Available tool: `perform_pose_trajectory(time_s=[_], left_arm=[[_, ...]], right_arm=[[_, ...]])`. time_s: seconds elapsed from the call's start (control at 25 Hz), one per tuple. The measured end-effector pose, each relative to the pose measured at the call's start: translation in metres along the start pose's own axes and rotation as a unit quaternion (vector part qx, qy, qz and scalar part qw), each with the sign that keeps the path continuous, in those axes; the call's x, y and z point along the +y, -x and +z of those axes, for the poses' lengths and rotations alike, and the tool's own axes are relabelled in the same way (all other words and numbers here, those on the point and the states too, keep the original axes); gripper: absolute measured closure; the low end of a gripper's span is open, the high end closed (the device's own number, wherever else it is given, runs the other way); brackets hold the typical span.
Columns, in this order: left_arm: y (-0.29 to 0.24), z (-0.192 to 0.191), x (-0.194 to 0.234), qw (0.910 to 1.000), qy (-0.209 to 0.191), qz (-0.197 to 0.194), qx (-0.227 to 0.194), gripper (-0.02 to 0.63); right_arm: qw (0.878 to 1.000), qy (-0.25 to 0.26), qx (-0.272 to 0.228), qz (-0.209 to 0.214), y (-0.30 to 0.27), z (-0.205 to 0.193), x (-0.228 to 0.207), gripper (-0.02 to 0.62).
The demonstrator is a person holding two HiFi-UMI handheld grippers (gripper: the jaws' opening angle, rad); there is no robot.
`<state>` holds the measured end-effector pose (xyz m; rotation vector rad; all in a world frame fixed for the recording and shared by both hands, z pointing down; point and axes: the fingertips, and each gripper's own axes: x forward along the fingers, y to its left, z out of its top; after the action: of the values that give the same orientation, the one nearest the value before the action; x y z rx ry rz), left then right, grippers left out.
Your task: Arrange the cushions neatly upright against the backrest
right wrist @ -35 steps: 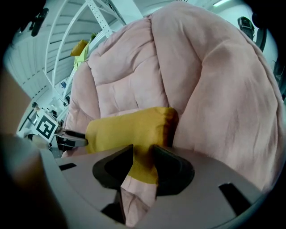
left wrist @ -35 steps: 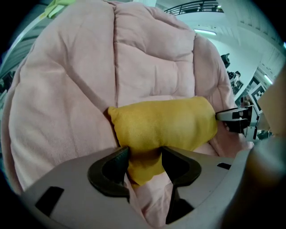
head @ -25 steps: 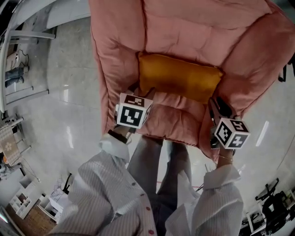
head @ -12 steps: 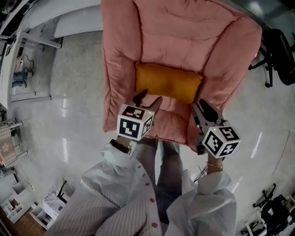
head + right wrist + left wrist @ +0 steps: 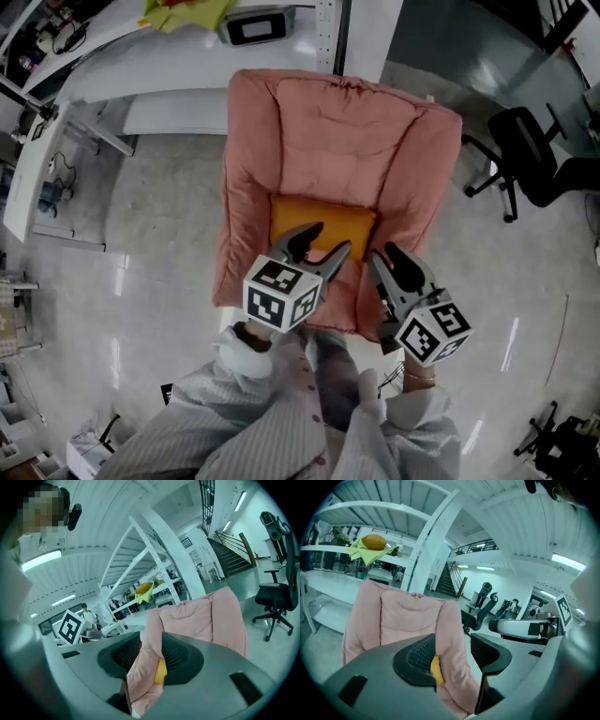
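Observation:
An orange cushion (image 5: 323, 220) stands upright on the seat of the pink armchair (image 5: 337, 141), leaning against its backrest. My left gripper (image 5: 328, 239) hovers in front of the seat, clear of the cushion, jaws open and empty. My right gripper (image 5: 382, 253) hangs beside it at the right, also open with nothing between its fingers. In the left gripper view the armchair (image 5: 403, 616) stands at a distance and a sliver of the cushion (image 5: 436, 670) shows past the jaws. The right gripper view has the armchair (image 5: 197, 616) and the cushion (image 5: 161, 671) seen far off between the jaws.
A white bench (image 5: 178, 66) runs behind the armchair, with a yellow cloth (image 5: 187, 11) and a grey device (image 5: 258, 23) on it. A black office chair (image 5: 534, 159) stands on the glossy floor at the right. The person's striped sleeves fill the lower middle.
Both grippers have drawn back from the armchair towards the person, and the chair now looks smaller and farther off. The orange cushion has kept its place against the backrest.

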<state>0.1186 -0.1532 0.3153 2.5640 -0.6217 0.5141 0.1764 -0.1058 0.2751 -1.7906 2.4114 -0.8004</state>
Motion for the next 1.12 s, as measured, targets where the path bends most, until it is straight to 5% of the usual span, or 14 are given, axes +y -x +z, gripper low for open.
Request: perform_pose_trajectory(time_s=[0.48,0.76,1.12], left_arm=[[0.070,0.123,-0.111,0.9833,-0.064,-0.096,-0.141,0.426],[0.090,0.147,-0.148,0.9754,-0.090,-0.112,-0.167,0.568],[0.089,0.155,-0.157,0.9729,-0.093,-0.128,-0.168,0.595]], right_arm=[[0.987,0.068,-0.148,0.006,0.092,0.120,0.067,0.489],[0.982,0.091,-0.163,-0.016,0.129,0.140,0.079,0.556],[0.983,0.106,-0.150,-0.015,0.133,0.145,0.080,0.583]])
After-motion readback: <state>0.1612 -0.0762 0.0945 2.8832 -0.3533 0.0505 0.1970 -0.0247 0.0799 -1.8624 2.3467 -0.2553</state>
